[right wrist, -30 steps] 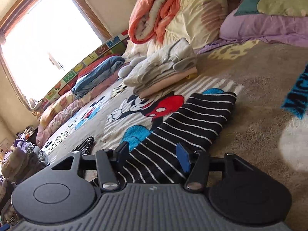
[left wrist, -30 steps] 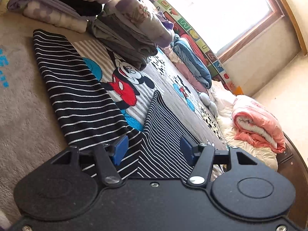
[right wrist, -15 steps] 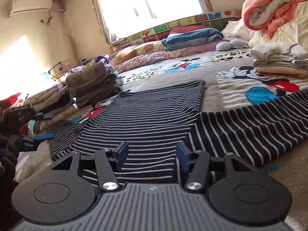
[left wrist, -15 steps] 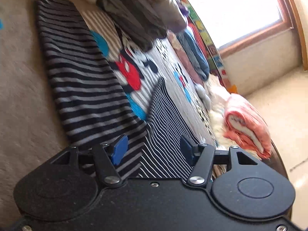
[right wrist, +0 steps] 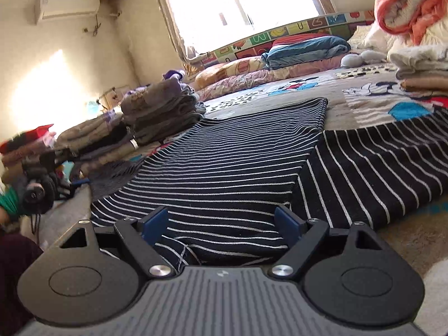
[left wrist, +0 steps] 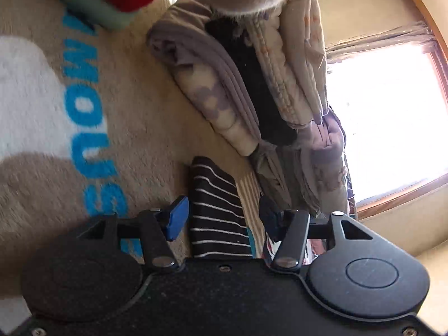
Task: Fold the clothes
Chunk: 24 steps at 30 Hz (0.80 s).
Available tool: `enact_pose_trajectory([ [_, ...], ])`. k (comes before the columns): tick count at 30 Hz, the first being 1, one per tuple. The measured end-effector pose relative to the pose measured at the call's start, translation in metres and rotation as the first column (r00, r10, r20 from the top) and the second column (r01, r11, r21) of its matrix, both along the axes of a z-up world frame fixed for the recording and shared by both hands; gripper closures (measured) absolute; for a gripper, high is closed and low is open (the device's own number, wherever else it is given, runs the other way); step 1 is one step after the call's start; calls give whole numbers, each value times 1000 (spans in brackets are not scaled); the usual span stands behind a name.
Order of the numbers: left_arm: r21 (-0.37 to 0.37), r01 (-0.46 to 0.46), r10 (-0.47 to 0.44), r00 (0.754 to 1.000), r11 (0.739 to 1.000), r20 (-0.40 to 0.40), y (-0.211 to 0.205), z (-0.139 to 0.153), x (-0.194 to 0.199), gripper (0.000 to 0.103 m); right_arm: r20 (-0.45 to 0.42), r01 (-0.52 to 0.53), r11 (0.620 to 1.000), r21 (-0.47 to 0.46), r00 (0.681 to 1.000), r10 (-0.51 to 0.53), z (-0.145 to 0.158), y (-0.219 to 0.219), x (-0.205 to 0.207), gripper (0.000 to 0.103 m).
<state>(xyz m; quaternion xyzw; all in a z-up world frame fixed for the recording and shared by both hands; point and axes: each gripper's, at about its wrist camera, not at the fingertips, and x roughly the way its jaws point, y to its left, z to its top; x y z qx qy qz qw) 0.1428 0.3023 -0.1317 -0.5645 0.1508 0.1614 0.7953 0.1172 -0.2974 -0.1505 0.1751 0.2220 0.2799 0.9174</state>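
A black garment with thin white stripes [right wrist: 232,162] lies spread flat on the patterned blanket [right wrist: 364,103]; one sleeve [right wrist: 392,165] stretches off to the right. My right gripper [right wrist: 222,224] is open, low over the garment's near edge, its blue pads either side of the cloth. In the left wrist view the end of the other striped sleeve [left wrist: 215,210] lies between the blue pads of my left gripper [left wrist: 221,218], which is open just above it. The left gripper shows blurred at the far left of the right wrist view [right wrist: 71,183].
Stacks of folded clothes [left wrist: 252,84] sit just beyond the sleeve end, the same stacks [right wrist: 156,112] left of the garment. Another folded pile [right wrist: 420,67] and an orange quilt [right wrist: 411,5] are at the right. A beige rug with blue letters [left wrist: 92,128] is left. A window [right wrist: 238,2] is behind.
The left gripper has swung along the sleeve to its far end by the folded stacks. The right gripper turned from the right sleeve to the garment's body and dropped to its near edge.
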Motion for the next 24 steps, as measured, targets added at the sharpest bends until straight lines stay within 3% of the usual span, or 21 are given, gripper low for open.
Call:
enact_pose_trajectory([
  [2, 31, 0, 1, 999, 1000, -41, -2, -1, 6, 49, -11, -8, 998, 67, 1000, 9, -3, -8, 2, 21],
  [7, 208, 34, -15, 996, 978, -92, -8, 5, 28, 50, -11, -12, 996, 93, 1000, 13, -5, -11, 1, 21],
  [8, 243, 42, -17, 995, 969, -103, -9, 6, 33, 59, -11, -13, 995, 97, 1000, 14, -5, -12, 1, 21],
  [9, 277, 50, -19, 993, 960, -113, -10, 7, 38, 93, -12, -13, 995, 102, 1000, 14, -6, -12, 1, 21],
  [10, 311, 58, -20, 992, 948, -124, -11, 8, 42, 103, -12, -13, 994, 106, 1000, 15, -6, -13, 1, 21],
  [14, 429, 90, -10, 982, 899, -187, -15, 11, 53, 102, -13, -16, 992, 123, 1000, 18, -8, -14, 2, 21],
  [19, 385, 106, -25, 977, 917, -211, -7, -1, 52, 97, -13, -18, 991, 136, 1000, 20, -9, -15, 1, 21],
  [21, 417, 81, 11, 977, 905, -215, -11, 5, 49, 85, -14, -18, 991, 135, 1000, 20, -8, -15, 1, 21],
  [24, 514, 85, 21, 980, 854, -198, -34, 30, 38, 83, -14, -17, 991, 132, 1000, 19, -8, -15, 1, 21],
])
